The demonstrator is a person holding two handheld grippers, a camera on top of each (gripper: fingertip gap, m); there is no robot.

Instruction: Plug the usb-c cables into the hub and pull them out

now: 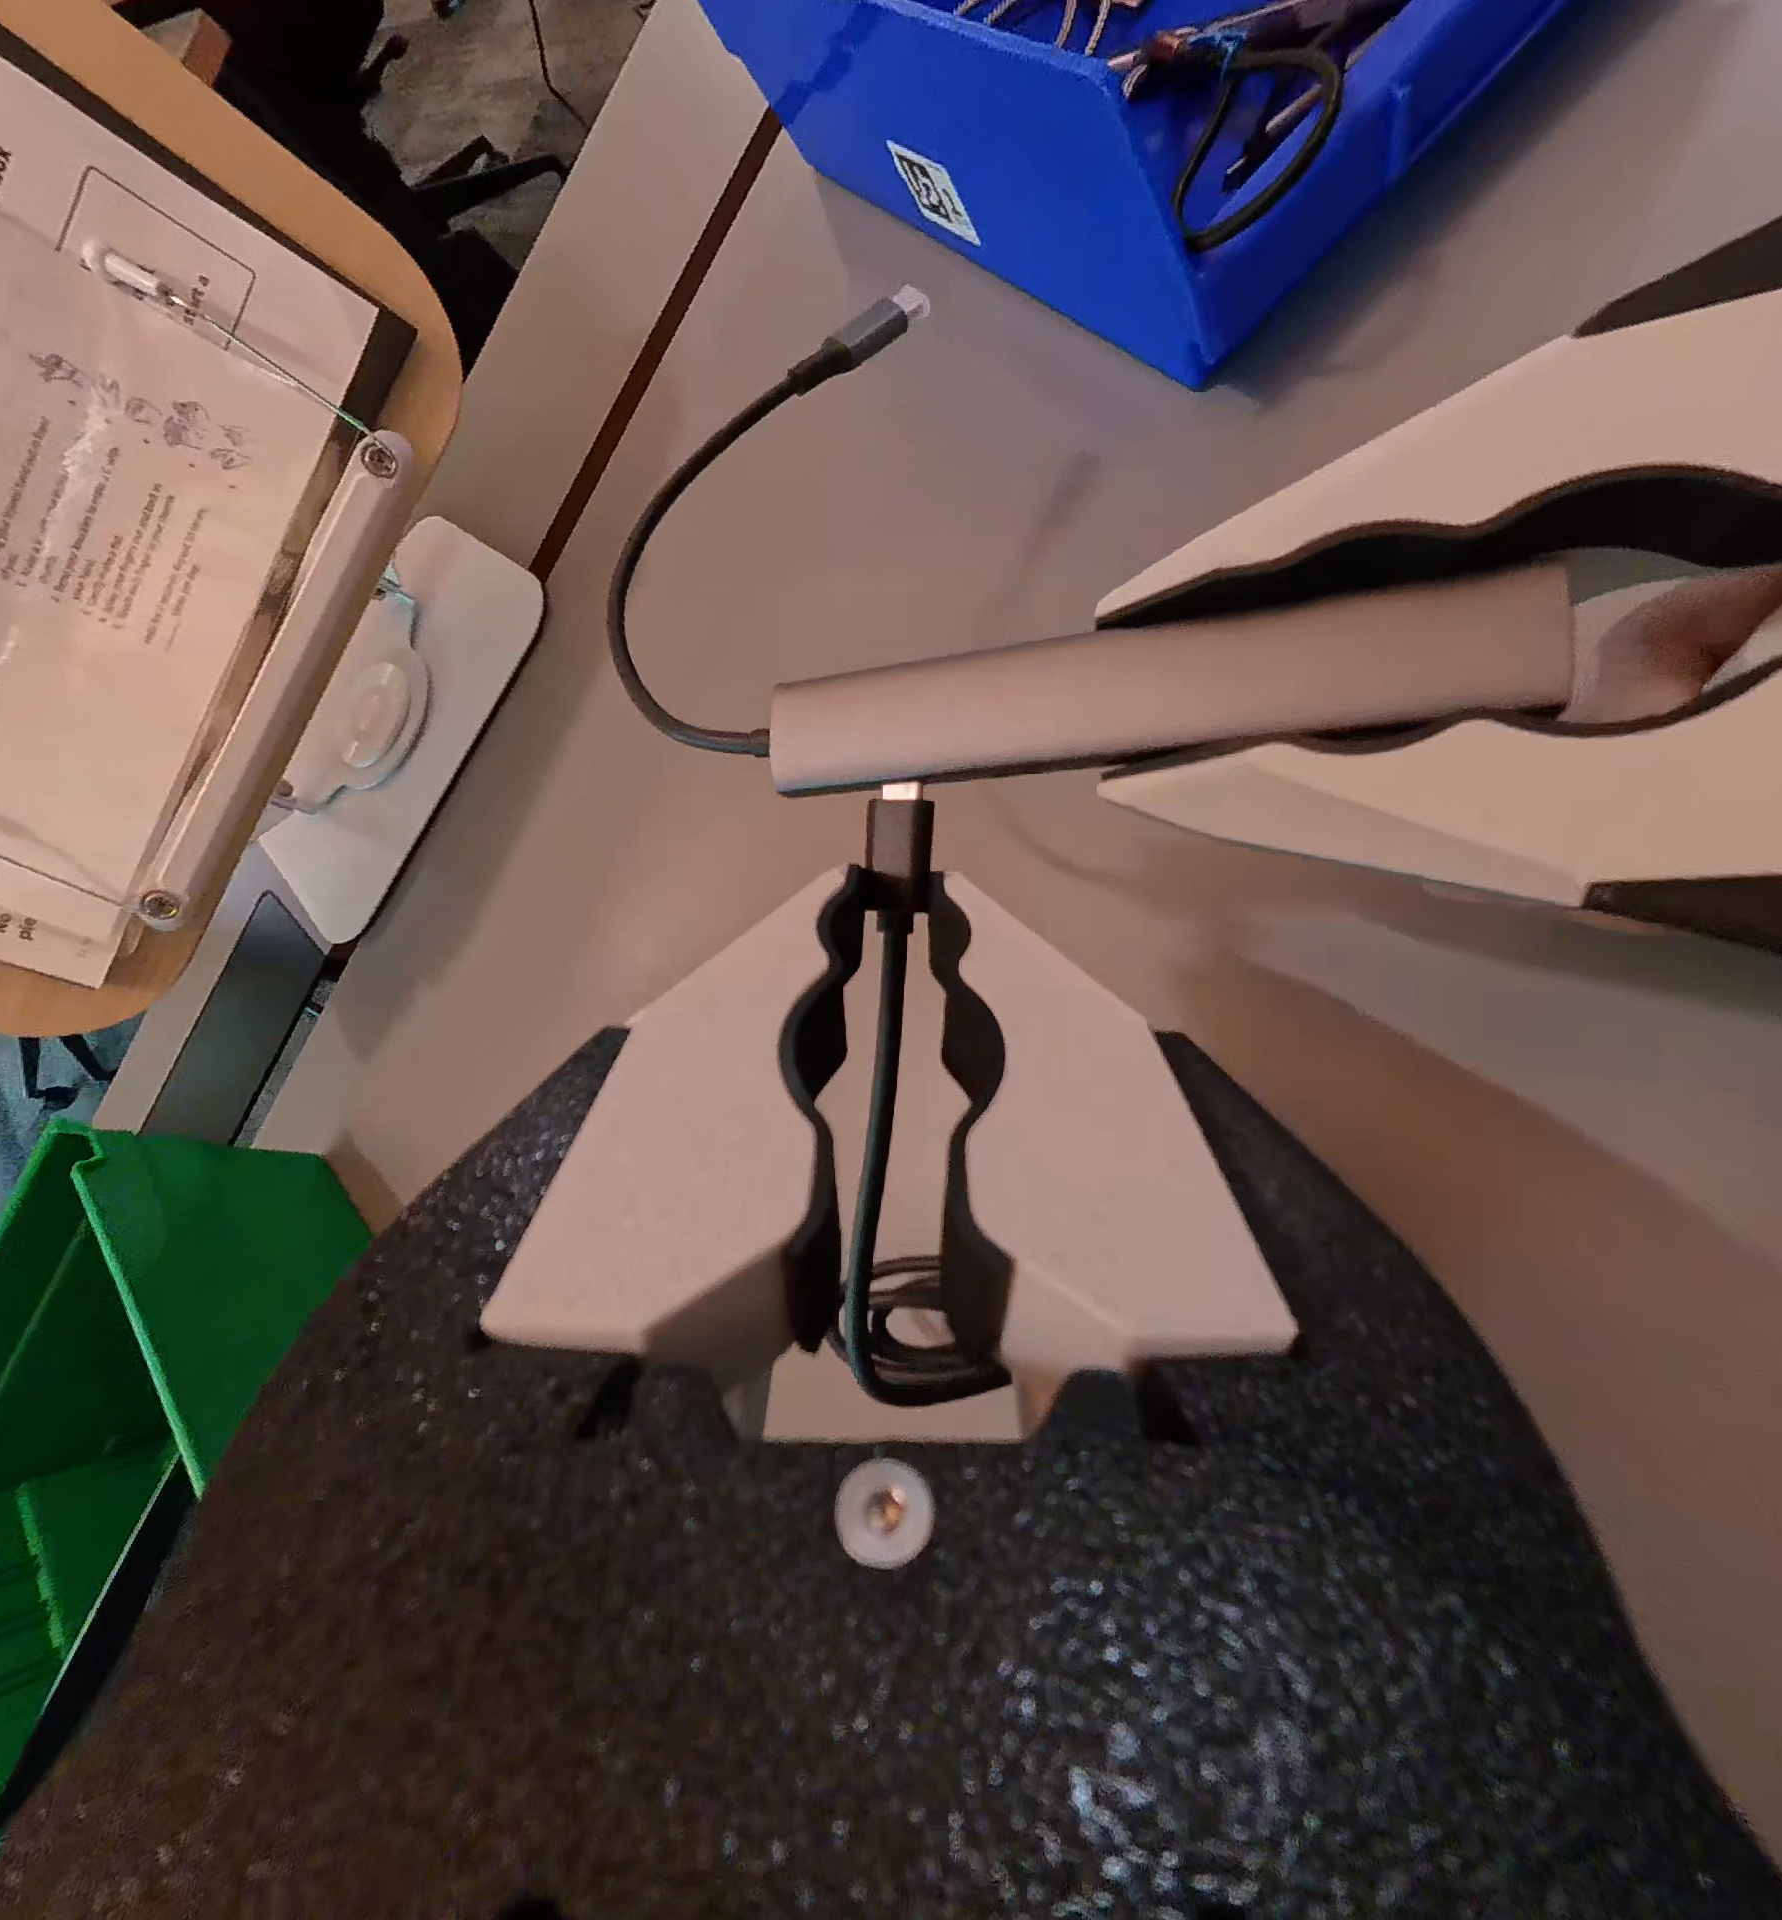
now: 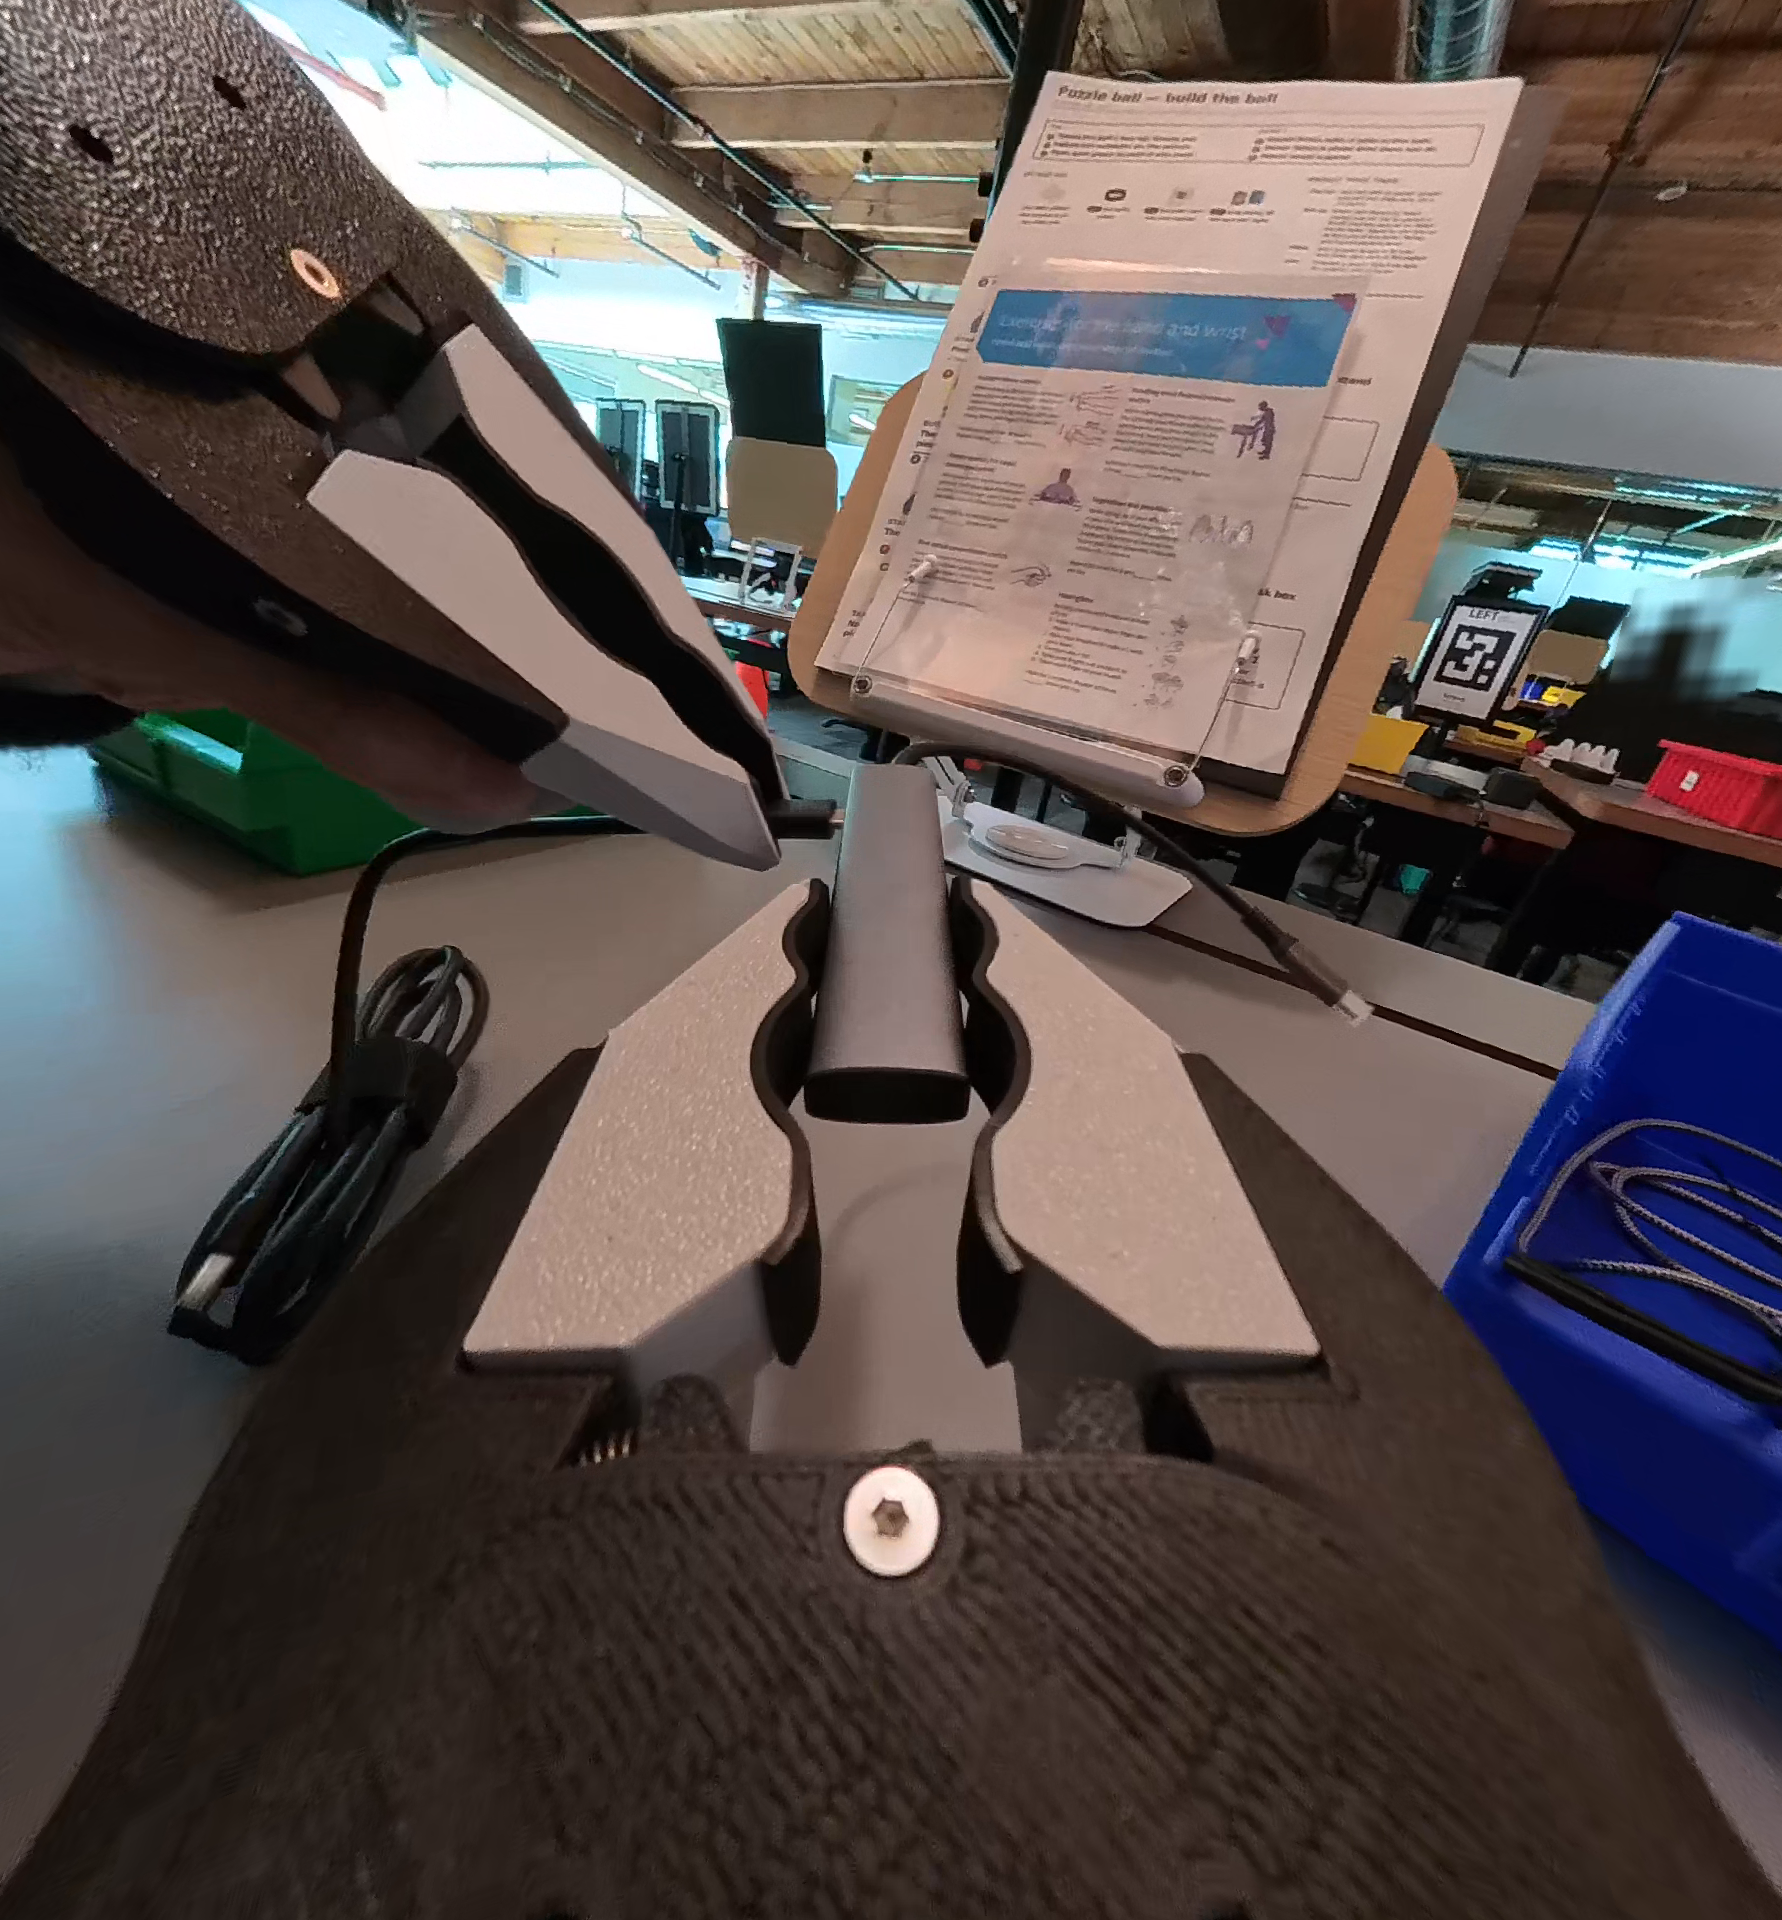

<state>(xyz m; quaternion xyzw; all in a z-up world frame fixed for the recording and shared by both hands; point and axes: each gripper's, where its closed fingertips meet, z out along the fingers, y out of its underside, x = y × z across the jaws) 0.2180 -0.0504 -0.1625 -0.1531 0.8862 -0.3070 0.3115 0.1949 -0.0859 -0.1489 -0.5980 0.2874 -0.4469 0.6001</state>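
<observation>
- Grey metal hub [image 1: 1126, 707] sits pinched lengthwise in the right gripper [image 2: 887, 935], held above the desk [image 1: 970, 499].
- Left gripper [image 1: 897, 894] pinches the black usb-c cable [image 1: 882, 1091] at its plug [image 1: 899, 831], the tip at the hub's port, at 12 o'clock from the fingertips.
- Judgement: keep the plug square to the port and move straight along its axis; brace the hub.

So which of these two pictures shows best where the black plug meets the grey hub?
The left wrist view: the plug sits in the open at the hub edge, its metal tip visible. In the right wrist view the left fingers cover most of the plug.
</observation>
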